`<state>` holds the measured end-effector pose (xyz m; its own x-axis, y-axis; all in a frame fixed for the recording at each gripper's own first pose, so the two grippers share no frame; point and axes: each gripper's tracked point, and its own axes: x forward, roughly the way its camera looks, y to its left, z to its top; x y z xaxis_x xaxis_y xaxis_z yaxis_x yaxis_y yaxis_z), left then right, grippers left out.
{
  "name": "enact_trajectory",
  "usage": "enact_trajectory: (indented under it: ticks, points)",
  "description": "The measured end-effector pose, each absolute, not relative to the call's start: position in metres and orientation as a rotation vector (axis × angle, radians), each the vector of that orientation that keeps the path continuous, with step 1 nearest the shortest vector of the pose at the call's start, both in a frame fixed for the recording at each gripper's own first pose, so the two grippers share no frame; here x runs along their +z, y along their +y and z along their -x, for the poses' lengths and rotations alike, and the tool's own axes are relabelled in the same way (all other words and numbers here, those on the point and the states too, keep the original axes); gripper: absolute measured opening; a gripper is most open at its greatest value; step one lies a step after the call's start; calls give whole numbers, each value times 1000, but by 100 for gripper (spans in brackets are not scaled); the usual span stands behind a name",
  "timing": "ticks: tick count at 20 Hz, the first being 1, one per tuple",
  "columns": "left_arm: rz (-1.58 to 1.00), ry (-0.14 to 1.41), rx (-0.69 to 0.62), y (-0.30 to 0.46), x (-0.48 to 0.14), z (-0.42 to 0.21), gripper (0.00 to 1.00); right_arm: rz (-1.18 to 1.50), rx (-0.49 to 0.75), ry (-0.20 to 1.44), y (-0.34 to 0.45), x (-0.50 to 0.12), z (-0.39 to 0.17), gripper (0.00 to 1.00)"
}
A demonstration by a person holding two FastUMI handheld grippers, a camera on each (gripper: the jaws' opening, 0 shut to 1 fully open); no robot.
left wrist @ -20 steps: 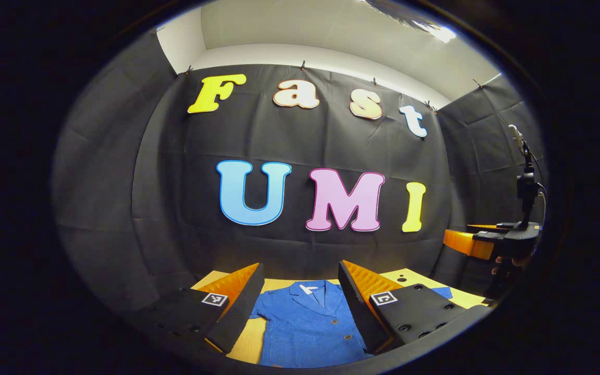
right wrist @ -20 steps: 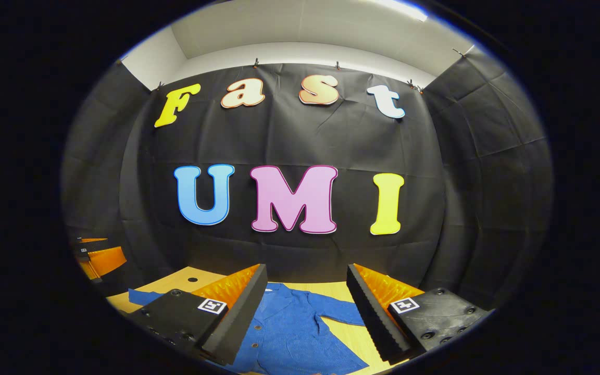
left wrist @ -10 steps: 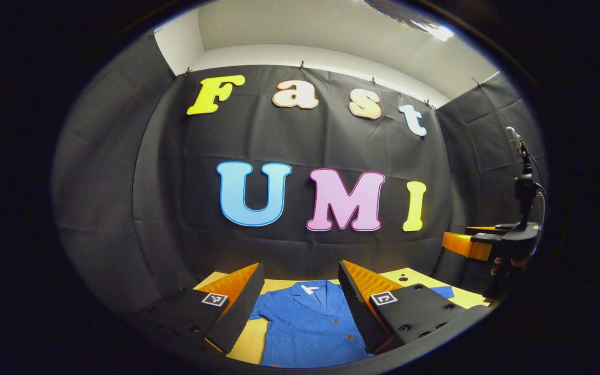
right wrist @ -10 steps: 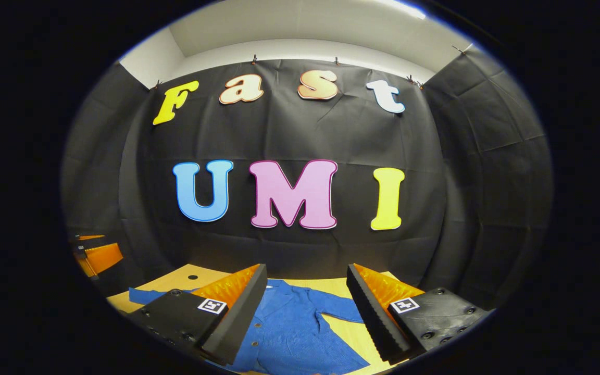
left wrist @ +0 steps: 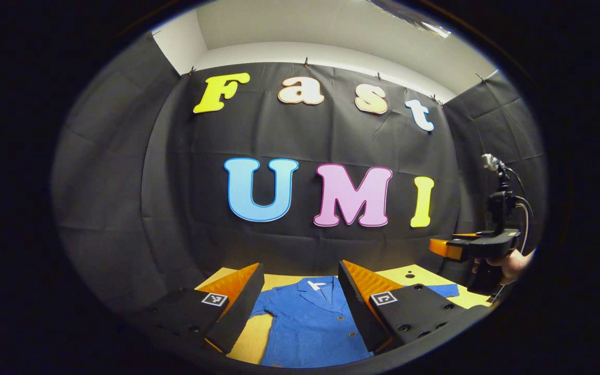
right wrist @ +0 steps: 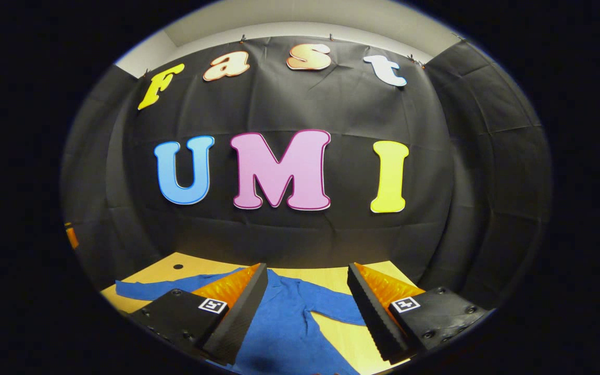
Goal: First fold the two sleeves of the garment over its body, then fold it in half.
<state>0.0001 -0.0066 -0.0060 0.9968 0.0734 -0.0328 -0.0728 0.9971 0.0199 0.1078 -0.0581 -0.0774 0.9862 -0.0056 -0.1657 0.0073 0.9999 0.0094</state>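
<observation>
Blue button-front woven garment (left wrist: 313, 320) lies flat on the light wooden surface (right wrist: 331, 276), sleeves spread, nothing folded yet. Left tool (left wrist: 300, 297) and right tool (right wrist: 305, 304) both hover above it, wide apart and empty. Risk: pinching a sleeve (right wrist: 339, 312) too deep could catch the body layer and drag the whole garment, or a shallow pinch lets thin cloth slip out mid-fold.

Left gripper (left wrist: 300, 291) and right gripper (right wrist: 306, 297) gape wide, holding nothing.
</observation>
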Motion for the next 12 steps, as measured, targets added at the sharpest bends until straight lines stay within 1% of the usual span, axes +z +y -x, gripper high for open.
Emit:
enact_trajectory:
  ticks: [2,6,9,12]
  points:
    - [-27,35,94,-10,-4,-3,82,10,-21,210,-74,-99,-131,98]
    - [-18,53,126,-26,-10,-12,82,26,-59,236,-109,-128,-176,98]
    - [-19,81,148,-40,-19,-23,82,-3,-86,314,-137,-164,-207,98]
    - [-23,91,174,-53,-21,-37,82,-12,-139,394,-177,-203,-229,99]
